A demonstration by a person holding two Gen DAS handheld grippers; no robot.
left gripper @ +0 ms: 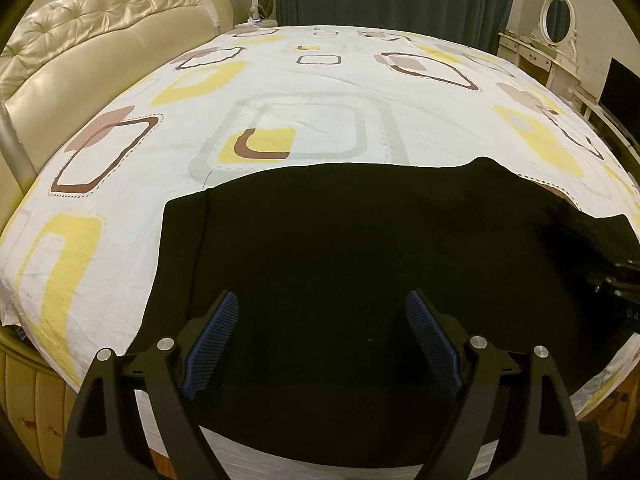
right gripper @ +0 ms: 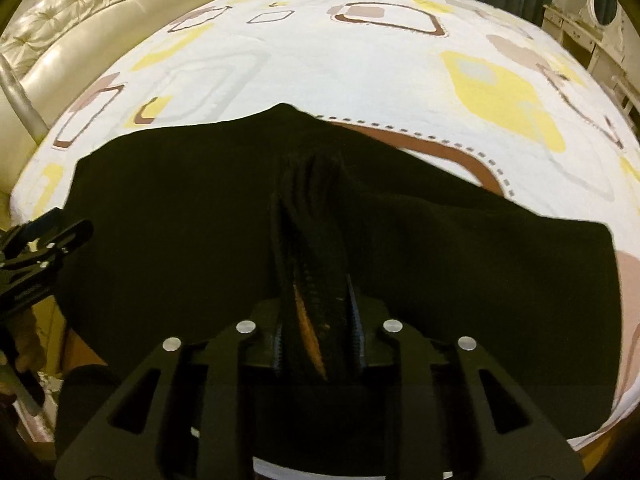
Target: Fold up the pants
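While pants (right gripper: 180, 208) bunch between fingers (right gripper: 356, 316)

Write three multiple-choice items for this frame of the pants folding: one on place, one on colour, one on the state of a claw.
1. Where do the pants lie?
A. On the patterned bed sheet
B. On the floor
C. Over the headboard

2. What colour are the pants?
A. White
B. Black
C. Yellow

3. How does the left claw stand?
A. Shut on the sheet
B. Shut on the pants
C. Open, nothing between its pads

Key:
1 A, the dark cloth is spread over the near part of the sheet in both views.
2 B, the cloth reads black against the white, yellow and brown print.
3 C, its blue pads stand wide apart above the cloth, while the right claw has a bunched fold between its fingers.
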